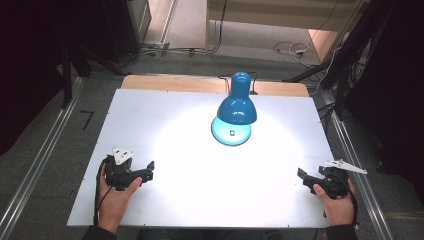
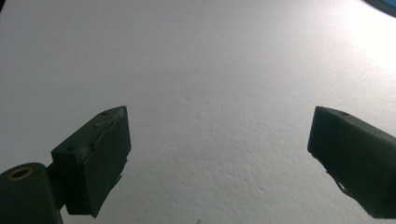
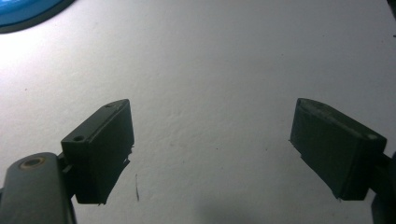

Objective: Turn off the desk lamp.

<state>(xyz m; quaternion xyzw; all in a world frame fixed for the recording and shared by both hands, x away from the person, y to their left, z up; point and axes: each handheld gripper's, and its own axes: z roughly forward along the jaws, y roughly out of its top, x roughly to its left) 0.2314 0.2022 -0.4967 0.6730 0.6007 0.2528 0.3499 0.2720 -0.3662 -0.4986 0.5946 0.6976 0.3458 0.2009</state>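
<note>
— What is seen on the white table (image 1: 165,120)?

— A blue desk lamp (image 1: 236,107) is stood at the far middle, lit, with a bright pool cast on the surface around its round base.

— And where are the tools placed relative to it?

— The left gripper (image 1: 150,167) is held near the front left edge, the right gripper (image 1: 301,176) near the front right edge. The lamp is set between them and farther back, well apart from both.

— How are the jaws set?

— Both pairs are spread wide, and nothing is held between them; bare table is seen in each gap. A sliver of the blue base is caught at the top corner of each gripper view.
</note>
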